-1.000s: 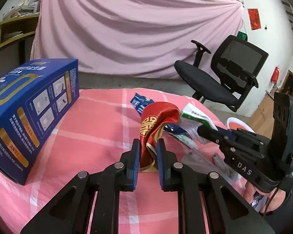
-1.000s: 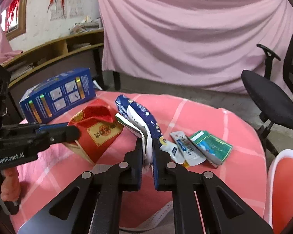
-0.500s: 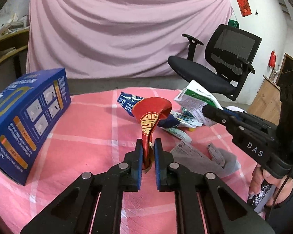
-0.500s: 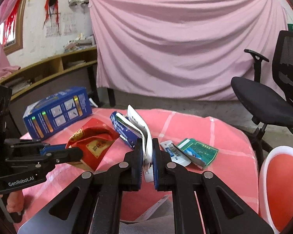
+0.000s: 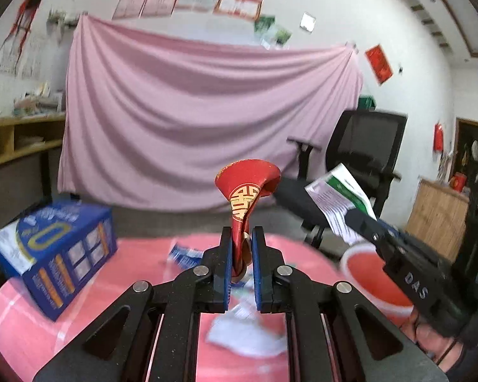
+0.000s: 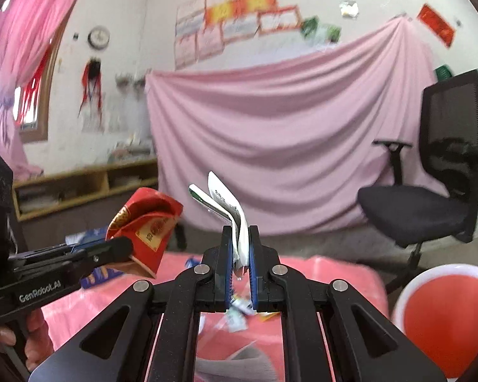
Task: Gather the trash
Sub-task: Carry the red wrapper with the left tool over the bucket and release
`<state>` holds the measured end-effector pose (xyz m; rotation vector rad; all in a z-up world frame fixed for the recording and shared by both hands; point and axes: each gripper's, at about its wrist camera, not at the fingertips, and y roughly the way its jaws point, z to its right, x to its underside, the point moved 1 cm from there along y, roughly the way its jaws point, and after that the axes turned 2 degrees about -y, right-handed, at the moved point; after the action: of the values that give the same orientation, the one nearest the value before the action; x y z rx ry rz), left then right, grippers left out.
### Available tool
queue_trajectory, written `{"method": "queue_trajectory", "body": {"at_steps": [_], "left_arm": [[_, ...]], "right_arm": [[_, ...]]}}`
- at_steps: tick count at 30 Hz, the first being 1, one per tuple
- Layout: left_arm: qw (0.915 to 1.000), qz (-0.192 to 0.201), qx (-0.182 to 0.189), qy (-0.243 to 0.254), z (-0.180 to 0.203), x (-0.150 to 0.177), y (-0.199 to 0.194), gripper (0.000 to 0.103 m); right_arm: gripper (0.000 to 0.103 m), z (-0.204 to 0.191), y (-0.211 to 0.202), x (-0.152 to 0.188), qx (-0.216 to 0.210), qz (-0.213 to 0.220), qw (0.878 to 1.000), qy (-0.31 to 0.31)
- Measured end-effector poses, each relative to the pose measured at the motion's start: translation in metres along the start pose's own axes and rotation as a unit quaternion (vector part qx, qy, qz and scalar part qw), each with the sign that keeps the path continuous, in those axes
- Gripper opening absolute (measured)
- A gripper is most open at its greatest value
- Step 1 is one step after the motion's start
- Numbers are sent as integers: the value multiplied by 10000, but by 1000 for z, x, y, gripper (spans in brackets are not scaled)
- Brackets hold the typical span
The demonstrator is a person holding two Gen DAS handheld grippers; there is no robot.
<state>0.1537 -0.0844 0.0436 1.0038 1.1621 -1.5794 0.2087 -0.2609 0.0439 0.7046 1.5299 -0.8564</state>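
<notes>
Both grippers had lifted away from the tabletop since a second before, each carrying its piece of trash with it, so the pink backdrop cloth (image 5: pixel 207 121) and the wall posters now filled most of each view.

At the centre of the left wrist view, the left gripper (image 5: pixel 241 254) had its jaws clamped on a red packet (image 5: pixel 245 191) with a gold emblem, flared open at the top and standing above the jaws. At the centre of the right wrist view, the right gripper (image 6: pixel 240 254) had its jaws pressed together on a bundle of white and green wrappers (image 6: pixel 229 207), which stuck up and leaned toward the upper left.

As for the task, two items were off the pink checked tabletop (image 5: pixel 32 328) and in hand but not yet dropped anywhere. A red bin with a white rim (image 6: pixel 443 321) sat at the lower right of the right wrist view, likely the place for them. More remained: blurred white and blue scraps (image 5: pixel 245 334) lay on the tabletop below the left jaws, and a blue box (image 5: pixel 57 254) stood at the left.

Readable writing was scarce. "DAS" showed on the right gripper's body in the left view, and "GenRobot.AI" on the left gripper's body in the right view. Print on the box and wrappers was too blurred to read.
</notes>
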Motion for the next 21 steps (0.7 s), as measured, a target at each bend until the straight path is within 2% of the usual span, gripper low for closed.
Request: {"method": "queue_trajectory", "body": {"at_steps": [5,9,16,21], "left_arm": [[9981,457,326,237,38,-15,0,9],[9950,595,622,499,73,-20,5,9],[9880,500,1183,854,135,-20,32,9],[9845,295,1378,1041,171,-14,55,9]], "right_arm": [[7,26,-34,-18,457,596,9972,-8],[7,48,-51,-24,746,869,9933,139],[7,93,-77,-23,1299,1016,9851,490],[8,125,-87,-18,1727,847,9771,905]]}}
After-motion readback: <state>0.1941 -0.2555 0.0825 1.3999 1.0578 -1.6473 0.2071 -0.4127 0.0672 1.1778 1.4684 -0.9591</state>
